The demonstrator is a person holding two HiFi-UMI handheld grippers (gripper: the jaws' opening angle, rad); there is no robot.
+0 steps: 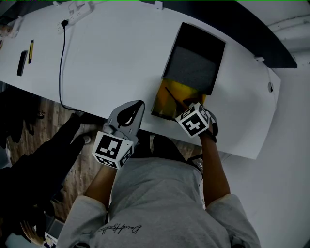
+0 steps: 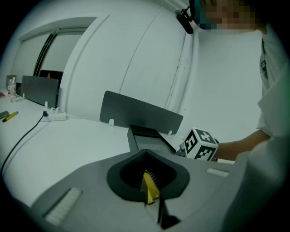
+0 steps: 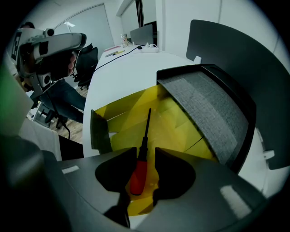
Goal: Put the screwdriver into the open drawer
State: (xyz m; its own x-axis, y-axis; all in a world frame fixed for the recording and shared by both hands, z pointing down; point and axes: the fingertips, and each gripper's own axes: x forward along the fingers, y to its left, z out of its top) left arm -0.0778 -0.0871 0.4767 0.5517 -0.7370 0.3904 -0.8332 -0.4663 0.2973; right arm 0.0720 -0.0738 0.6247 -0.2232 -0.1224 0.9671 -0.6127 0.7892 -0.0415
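The screwdriver [image 3: 138,174], red-handled with a black shaft, lies in the open drawer [image 3: 181,129], which has a yellow inside. In the head view the screwdriver [image 1: 173,98] shows as a thin dark line across the drawer [image 1: 164,107]. My right gripper [image 3: 145,156] points steeply down over the drawer's near end; it is open, with the handle in the gap and clear of both jaws. The marker cube hides the right gripper [image 1: 188,109] tips from above. My left gripper [image 1: 137,104] hovers at the table's near edge, left of the drawer, shut and empty, its jaws meeting in the left gripper view [image 2: 145,153].
The drawer slides out of a dark box [image 1: 196,58] standing on the white table [image 1: 111,53]. A black cable [image 1: 61,63] runs from a power strip [image 1: 77,8] at the far left, beside pens [image 1: 30,51]. A grey divider panel [image 2: 140,113] stands behind the box.
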